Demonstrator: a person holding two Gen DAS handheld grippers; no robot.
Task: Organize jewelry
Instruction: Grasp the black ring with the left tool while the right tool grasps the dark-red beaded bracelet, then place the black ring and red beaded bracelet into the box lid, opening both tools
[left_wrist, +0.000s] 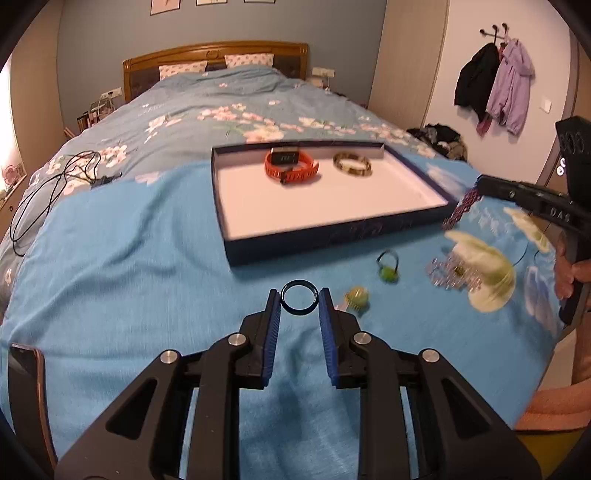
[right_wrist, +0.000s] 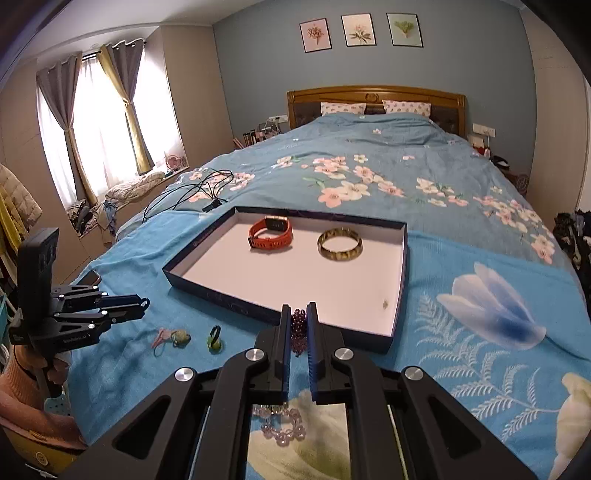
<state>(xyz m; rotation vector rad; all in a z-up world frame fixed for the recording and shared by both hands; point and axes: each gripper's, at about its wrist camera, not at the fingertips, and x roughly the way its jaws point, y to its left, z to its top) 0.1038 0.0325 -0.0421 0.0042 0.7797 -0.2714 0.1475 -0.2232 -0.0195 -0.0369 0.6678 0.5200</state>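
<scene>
Your right hand-held gripper (right_wrist: 298, 312) pinching purple bead bracelet (right_wrist: 298, 328), just short of tray (right_wrist: 207, 291) near rim; tray lies straight ahead; left hand-held gripper (left_wrist: 299, 295) clamped on dark ring (left_wrist: 299, 298), farther from tray.

Left gripper (left_wrist: 299, 304) fingers (left_wrist: 274, 314) clamping dark ring (left_wrist: 299, 298), blue blanket (left_wrist: 129, 277), tray (left_wrist: 332, 236) holding orange watch (left_wrist: 291, 166), gold bangle (left_wrist: 352, 164)

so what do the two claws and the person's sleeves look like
Both are matching black plastic claws, the left claw and the right claw, each with flat blue ribbed pads, silver round bolts at the pivots and angular cut-out arms. Small pale lettering marks the right one's side. The person's sleeve is pink knit.
</scene>
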